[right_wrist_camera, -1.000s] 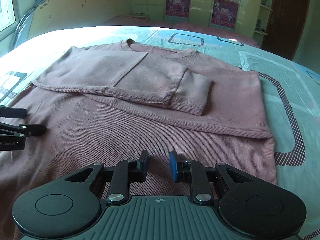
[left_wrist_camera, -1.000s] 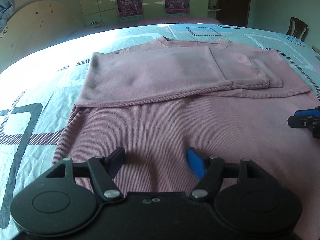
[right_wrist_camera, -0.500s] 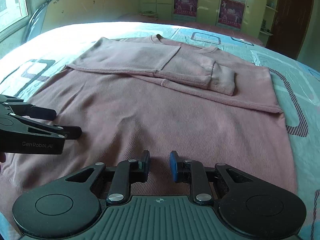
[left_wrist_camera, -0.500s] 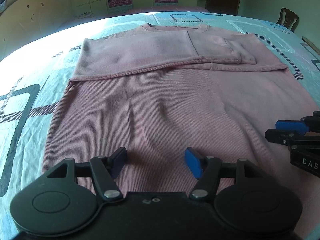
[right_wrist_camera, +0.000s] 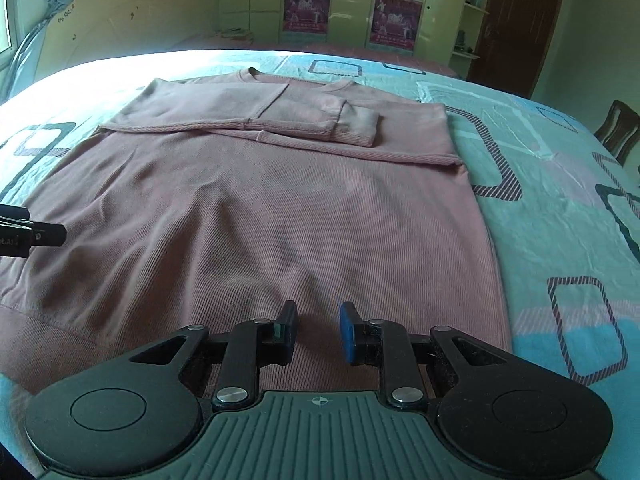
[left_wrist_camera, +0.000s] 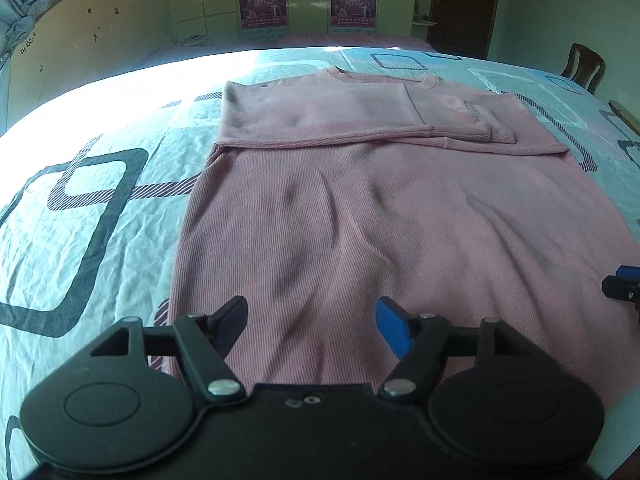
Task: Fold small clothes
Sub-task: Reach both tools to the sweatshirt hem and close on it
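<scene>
A pink ribbed sweater (left_wrist_camera: 360, 216) lies flat on the bed, neck at the far end, both sleeves (left_wrist_camera: 320, 120) folded across the chest. My left gripper (left_wrist_camera: 312, 312) hovers over the sweater's lower left part near the hem, its jaws opening with only cloth below them. In the right wrist view the sweater (right_wrist_camera: 280, 208) fills the middle. There my right gripper (right_wrist_camera: 318, 316) hangs over the lower right part, fingers a narrow gap apart and nothing gripped. Each gripper's tip shows at the edge of the other's view: right gripper (left_wrist_camera: 622, 286), left gripper (right_wrist_camera: 36, 234).
The bed sheet (left_wrist_camera: 100, 208) is teal with dark square patterns and reaches well beyond the sweater on both sides. A wooden chair (left_wrist_camera: 582, 66) stands at the far right. Cupboards with posters (right_wrist_camera: 308, 8) and a dark door (right_wrist_camera: 516, 20) line the back wall.
Both grippers have drawn back from the folded sleeves toward the hem, so more of the sweater's body shows. The left jaws stand a little wider.
</scene>
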Demonstrator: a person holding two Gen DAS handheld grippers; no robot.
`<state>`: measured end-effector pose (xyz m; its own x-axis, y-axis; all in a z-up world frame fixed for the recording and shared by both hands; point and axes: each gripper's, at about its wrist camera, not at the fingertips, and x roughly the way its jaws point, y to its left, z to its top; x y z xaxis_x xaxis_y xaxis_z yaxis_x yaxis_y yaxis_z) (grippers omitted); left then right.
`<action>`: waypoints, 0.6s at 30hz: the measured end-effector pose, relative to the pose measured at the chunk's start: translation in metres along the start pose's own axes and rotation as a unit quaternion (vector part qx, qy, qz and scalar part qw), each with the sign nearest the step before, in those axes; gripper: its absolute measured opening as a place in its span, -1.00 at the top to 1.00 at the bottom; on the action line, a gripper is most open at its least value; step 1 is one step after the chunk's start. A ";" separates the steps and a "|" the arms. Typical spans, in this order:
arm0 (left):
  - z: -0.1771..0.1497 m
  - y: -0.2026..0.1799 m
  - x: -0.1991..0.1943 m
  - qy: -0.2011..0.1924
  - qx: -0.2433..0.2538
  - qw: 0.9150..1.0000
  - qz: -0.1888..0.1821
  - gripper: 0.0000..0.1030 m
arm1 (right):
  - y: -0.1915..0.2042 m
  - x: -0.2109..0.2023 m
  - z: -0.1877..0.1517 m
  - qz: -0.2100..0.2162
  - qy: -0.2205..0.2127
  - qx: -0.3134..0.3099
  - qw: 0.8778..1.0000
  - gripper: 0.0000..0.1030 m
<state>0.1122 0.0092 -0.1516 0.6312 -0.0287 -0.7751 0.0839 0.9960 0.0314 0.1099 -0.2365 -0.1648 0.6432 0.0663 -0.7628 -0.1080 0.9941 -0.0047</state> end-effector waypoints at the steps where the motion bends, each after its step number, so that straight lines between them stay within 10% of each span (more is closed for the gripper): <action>1: -0.003 0.005 -0.004 -0.002 -0.002 1.000 0.002 -0.41 | -0.001 -0.004 -0.003 -0.002 -0.001 0.007 1.000 0.37; 3: -0.010 0.013 -0.011 -0.002 -0.008 1.000 0.006 -0.44 | -0.004 -0.013 -0.011 -0.012 -0.009 0.018 1.000 -0.10; 18: -0.065 0.072 -0.030 0.036 -0.099 0.994 -0.028 -0.07 | -0.059 -0.043 -0.051 -0.105 0.001 0.083 0.991 -0.11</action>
<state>0.0497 0.0873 -0.1671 0.5724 -0.0857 -0.8154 -0.0405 0.9903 -0.1325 0.0497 -0.3020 -0.1648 0.6362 -0.1427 -0.7582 0.1541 0.9865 -0.0564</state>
